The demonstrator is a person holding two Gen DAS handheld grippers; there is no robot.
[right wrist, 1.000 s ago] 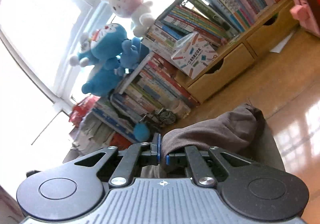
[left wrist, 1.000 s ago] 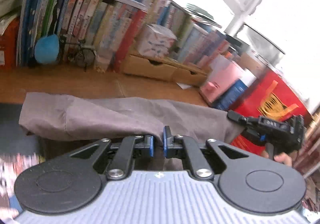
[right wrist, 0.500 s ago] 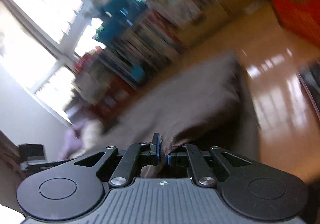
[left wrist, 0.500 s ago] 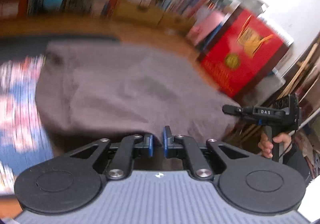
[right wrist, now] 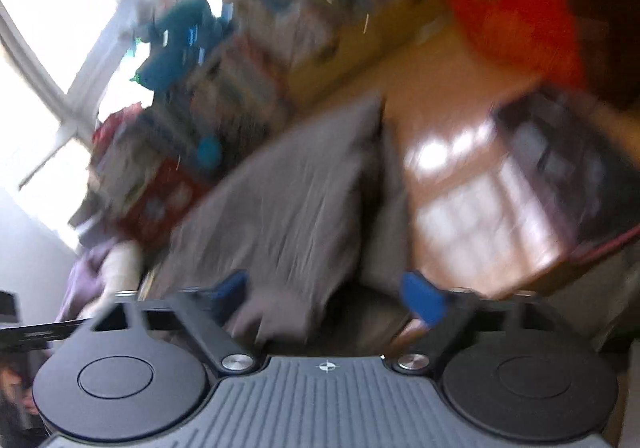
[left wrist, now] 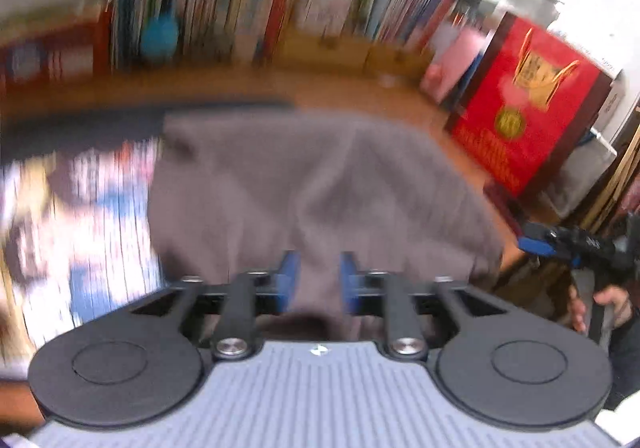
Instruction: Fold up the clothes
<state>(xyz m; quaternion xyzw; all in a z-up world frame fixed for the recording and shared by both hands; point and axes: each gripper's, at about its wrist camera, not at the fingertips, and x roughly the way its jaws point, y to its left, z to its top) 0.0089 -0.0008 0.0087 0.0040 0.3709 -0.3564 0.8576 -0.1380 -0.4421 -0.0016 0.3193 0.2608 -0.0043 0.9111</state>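
Note:
A grey-brown garment (left wrist: 312, 184) lies doubled over on the wooden table (left wrist: 360, 96), blurred by motion. My left gripper (left wrist: 318, 276) is at its near edge, open, with the hem lying loose between the blue pads (left wrist: 288, 280). The right wrist view shows the same garment (right wrist: 296, 200) stretching away to the upper right. There my right gripper (right wrist: 328, 294) is wide open over the near corner, pads (right wrist: 424, 300) clear of the cloth. In the left wrist view the right gripper (left wrist: 560, 244) shows at the far right, held by a hand (left wrist: 608, 296).
A row of books (left wrist: 240, 8) and wooden drawers line the back of the table. A red box (left wrist: 524, 104) stands at the right. A colourful patterned mat (left wrist: 80, 216) lies left of the garment. A blue plush toy (right wrist: 180, 36) sits by the window.
Both grippers carried the held edge forward and down over the garment, then opened. The cloth, pinched in each a second ago, now lies loose.

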